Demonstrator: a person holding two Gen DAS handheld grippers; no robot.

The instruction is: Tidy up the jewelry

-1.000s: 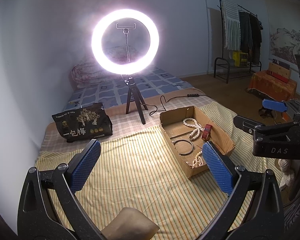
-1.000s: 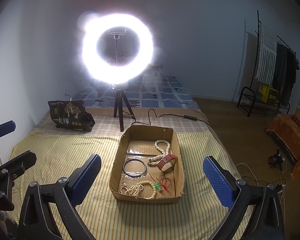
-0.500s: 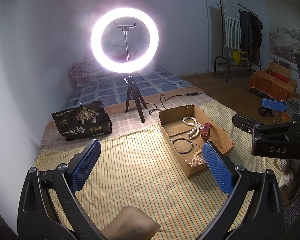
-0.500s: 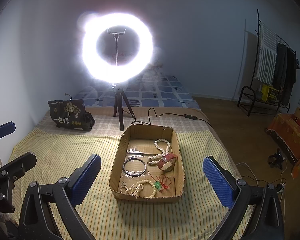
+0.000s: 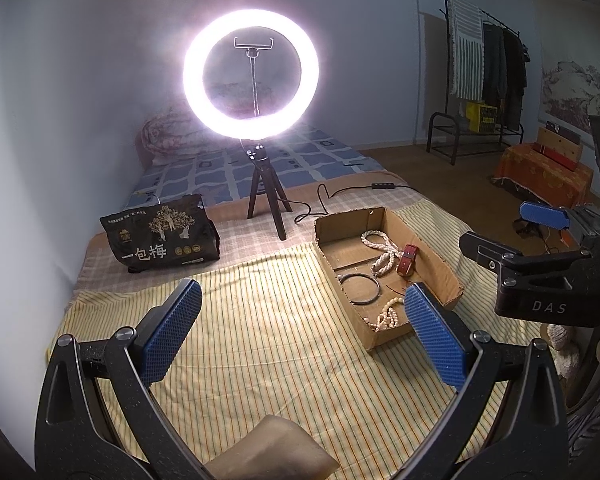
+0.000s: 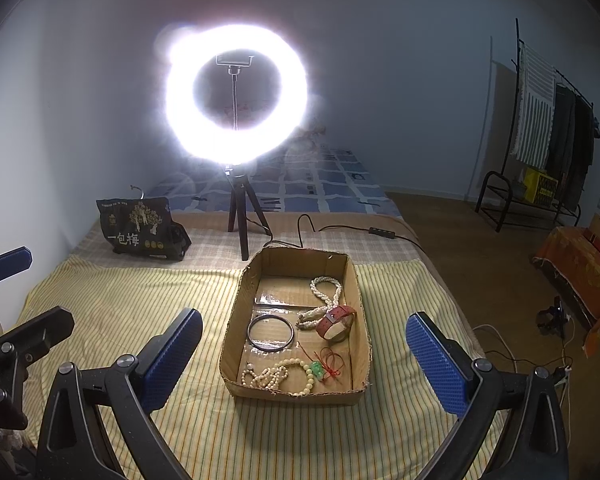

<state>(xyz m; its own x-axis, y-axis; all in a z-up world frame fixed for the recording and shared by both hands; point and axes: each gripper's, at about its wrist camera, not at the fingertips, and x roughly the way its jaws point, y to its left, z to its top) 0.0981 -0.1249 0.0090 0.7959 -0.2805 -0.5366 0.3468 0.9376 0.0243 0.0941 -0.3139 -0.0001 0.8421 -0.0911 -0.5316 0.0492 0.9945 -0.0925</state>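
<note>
Both tools are spread wide, nothing between the blue pads. Left tool [image 5: 302,332] hovers over the striped yellow bedspread [image 5: 260,344], left of the cardboard box [image 5: 384,334]. Right tool [image 6: 304,354] hovers directly in front of the box [image 6: 288,394], box centred between its fingers but farther out, no contact.

Jewelry all sits inside the box. Dark metal bangle [image 6: 271,332] lies flat at left-middle. White bead necklace [image 6: 325,294] is toward the back right, its lower end touching the red bracelet [image 6: 335,322], which stands on edge. Cream bead strand [image 6: 280,376] lies along the front wall, with a green pendant on red cord [image 6: 318,369] just beside it on the right. Clear plastic sleeves cover the box floor under the bangle.

Behind the box: lit ring light on a small tripod [image 6: 236,96], black snack bag [image 6: 142,230] to its left, both on the bed. Clothes rack [image 6: 548,128] stands at far right.
</note>
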